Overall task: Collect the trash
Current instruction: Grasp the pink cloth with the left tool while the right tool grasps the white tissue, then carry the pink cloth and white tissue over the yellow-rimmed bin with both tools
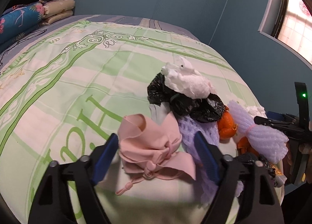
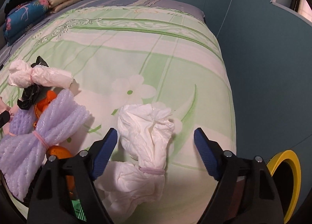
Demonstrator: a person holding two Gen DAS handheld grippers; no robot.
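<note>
Bed (image 1: pixel 58 72), quilted green-and-cream cover. Pink cloth bundle (image 1: pixel 154 146), soft, knotted: between the fingers of the left claw (image 1: pixel 158 146), jaws apart, left pad just touching. White crumpled paper wad (image 2: pixel 148 136), banded at the waist: inside the right claw (image 2: pixel 156 146), right pad clear.

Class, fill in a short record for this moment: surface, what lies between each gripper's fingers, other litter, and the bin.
surface: green-and-white floral bedspread
left gripper: open around a pink cloth pouch
right gripper: open around a white tissue bundle
other litter: crumpled black plastic bag, orange peel, lilac foam net
bin: yellow rim, right of bed
</note>
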